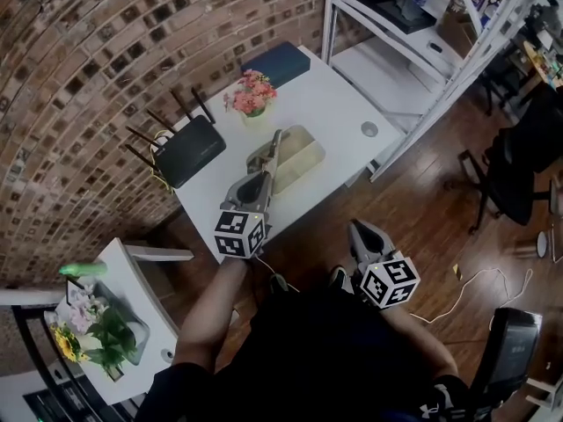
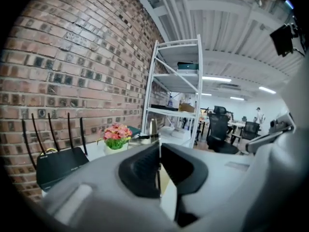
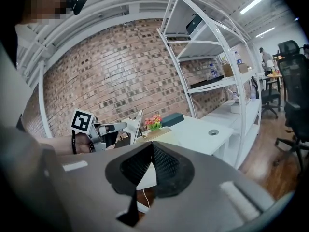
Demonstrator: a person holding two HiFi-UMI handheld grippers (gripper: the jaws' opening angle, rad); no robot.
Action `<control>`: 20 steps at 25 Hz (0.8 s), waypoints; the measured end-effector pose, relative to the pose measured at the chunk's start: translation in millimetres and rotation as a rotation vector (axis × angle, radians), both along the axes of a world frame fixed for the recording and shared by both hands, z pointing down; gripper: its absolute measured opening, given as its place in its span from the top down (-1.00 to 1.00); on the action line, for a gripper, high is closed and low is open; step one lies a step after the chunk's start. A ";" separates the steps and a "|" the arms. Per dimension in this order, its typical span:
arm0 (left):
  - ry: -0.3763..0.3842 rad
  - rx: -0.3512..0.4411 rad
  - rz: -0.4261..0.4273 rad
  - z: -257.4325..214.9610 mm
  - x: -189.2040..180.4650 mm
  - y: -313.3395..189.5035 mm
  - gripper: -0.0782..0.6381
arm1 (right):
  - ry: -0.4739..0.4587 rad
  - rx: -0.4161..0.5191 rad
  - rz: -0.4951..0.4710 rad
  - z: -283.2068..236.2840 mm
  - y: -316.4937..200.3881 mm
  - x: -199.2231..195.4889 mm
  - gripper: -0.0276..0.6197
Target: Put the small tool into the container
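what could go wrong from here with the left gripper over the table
The left gripper, jaws shut, hangs right by the container. A careless swing could shove it or tip the flower pot just beyond.
Whether a tool sits between those jaws is unclear, so a release might miss the container.

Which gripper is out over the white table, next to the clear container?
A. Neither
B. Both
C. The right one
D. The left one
D: in the head view the left gripper reaches over the white table with its tips at the clear container, while the right gripper is off the table's near edge, above the wooden floor.
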State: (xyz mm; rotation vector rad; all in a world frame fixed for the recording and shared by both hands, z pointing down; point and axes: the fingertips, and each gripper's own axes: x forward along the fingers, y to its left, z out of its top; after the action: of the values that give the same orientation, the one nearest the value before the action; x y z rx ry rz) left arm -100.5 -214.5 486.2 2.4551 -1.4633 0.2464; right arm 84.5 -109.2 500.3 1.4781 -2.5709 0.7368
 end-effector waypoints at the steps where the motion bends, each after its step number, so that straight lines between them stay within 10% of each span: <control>1: -0.005 0.001 0.002 1.7 1.6 -1.8 0.76 | 0.000 -0.002 0.004 0.3 0.6 1.8 0.89; 20: -0.090 -0.077 0.006 56.2 11.2 -15.9 0.76 | 0.000 -0.044 0.042 7.3 5.1 17.8 0.89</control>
State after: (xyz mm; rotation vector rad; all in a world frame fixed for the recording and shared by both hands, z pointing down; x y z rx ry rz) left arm -89.2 -230.4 542.5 2.4158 -1.4538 0.4125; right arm 102.3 -104.1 507.6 1.5238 -2.5141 0.7926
